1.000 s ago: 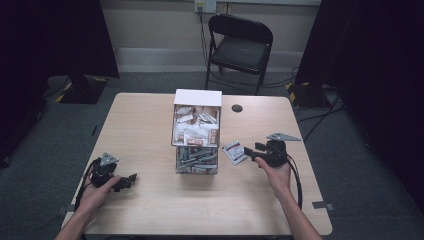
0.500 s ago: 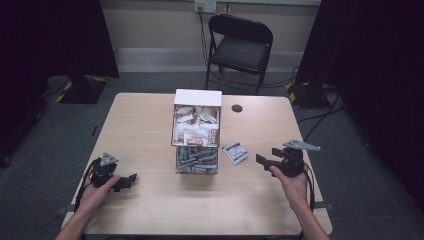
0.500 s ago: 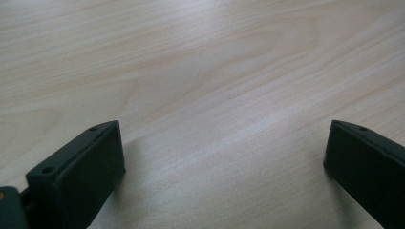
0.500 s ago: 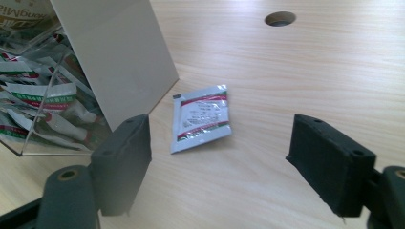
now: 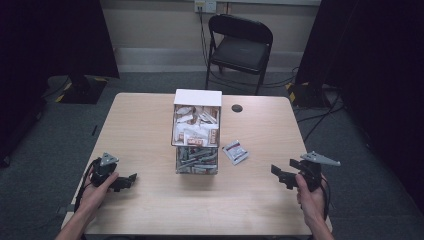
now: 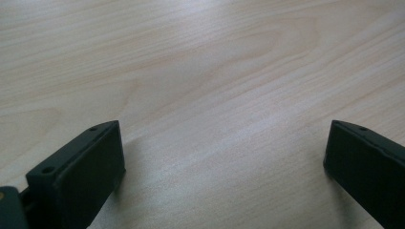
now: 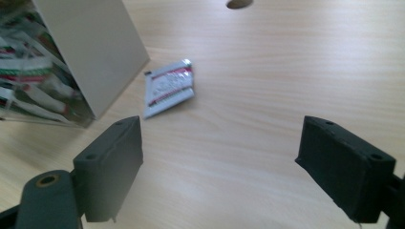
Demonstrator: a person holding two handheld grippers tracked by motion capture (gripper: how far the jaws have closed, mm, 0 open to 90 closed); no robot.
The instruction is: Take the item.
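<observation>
A white two-tier box (image 5: 196,131) full of small sachets stands in the middle of the wooden table (image 5: 150,115). One loose sachet (image 5: 235,151) lies flat on the table just right of the box; the right gripper view shows this sachet (image 7: 168,88) ahead and to the left of the jaws. My right gripper (image 5: 283,176) is open and empty near the table's front right, well back from the sachet. My left gripper (image 5: 126,181) rests open near the front left corner, with bare wood (image 6: 224,119) between its jaws.
A small dark round hole (image 5: 237,108) sits in the table behind the box's right side. A black folding chair (image 5: 240,47) stands beyond the far edge. Cables trail from both grippers off the table's front edge.
My right gripper let go of the sachet beside the box and drew back to the front right, open. The left gripper stayed put.
</observation>
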